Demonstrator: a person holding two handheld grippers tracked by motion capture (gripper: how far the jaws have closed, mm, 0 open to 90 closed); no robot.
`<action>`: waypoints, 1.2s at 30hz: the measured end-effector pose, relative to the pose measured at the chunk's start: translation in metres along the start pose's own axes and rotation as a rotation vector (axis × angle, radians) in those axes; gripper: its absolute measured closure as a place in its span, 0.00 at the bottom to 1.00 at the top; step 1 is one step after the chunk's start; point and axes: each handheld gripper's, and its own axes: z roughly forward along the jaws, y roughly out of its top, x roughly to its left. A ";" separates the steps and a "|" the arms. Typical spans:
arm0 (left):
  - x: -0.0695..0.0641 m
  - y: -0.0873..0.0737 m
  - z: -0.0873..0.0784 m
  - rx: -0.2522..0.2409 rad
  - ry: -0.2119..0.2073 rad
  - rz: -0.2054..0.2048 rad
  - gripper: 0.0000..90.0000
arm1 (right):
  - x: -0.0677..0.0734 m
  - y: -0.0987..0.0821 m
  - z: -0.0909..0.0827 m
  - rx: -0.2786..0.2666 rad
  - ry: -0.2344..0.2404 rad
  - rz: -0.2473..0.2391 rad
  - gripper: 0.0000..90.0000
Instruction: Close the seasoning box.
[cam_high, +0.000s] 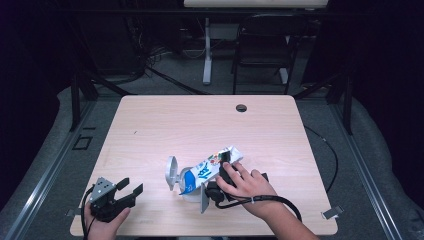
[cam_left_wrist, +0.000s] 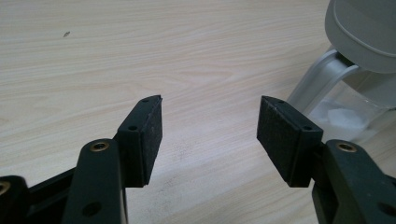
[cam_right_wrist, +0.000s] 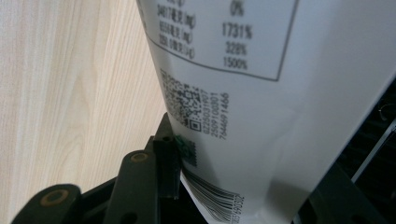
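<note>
My right gripper (cam_high: 226, 169) has its fingers (cam_right_wrist: 167, 161) clamped on the bottom end of a white carton (cam_high: 212, 167), pads pressed against its sides. I hold the carton tipped over, its top end down over the mouth of a clear pitcher (cam_high: 192, 192) near the front middle of the table (cam_high: 165, 125).

In the right gripper view the carton's back panel sits close: a nutrition box with the figures 0%, 1731%, 328% and 1500%, a line ending in "(mg)", a QR code with small digits printed sideways beside it that I cannot read with certainty, a small green mark, and a barcode at the bottom edge. From the high view the front carries blue lettering and a colourful picture, too small to read.

The pitcher's grey lid (cam_high: 171, 172) stands flipped up on the left, just beside the carton's lower end, and its grey handle (cam_left_wrist: 317, 84) faces my left gripper (cam_high: 131, 186). That one rests at the table's front left corner, well apart from the carton, fingers (cam_left_wrist: 144, 135) spread wide on nothing.
</note>
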 end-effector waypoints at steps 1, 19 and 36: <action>0.000 0.000 0.000 0.000 0.000 0.000 0.45 | 0.000 0.000 0.000 0.000 -0.001 -0.001 0.64; -0.002 0.001 0.002 0.003 -0.005 0.001 0.45 | -0.001 0.000 -0.001 -0.005 -0.007 -0.009 0.65; -0.001 -0.001 0.002 0.000 -0.005 -0.004 0.45 | -0.001 -0.001 -0.002 -0.010 -0.006 -0.011 0.67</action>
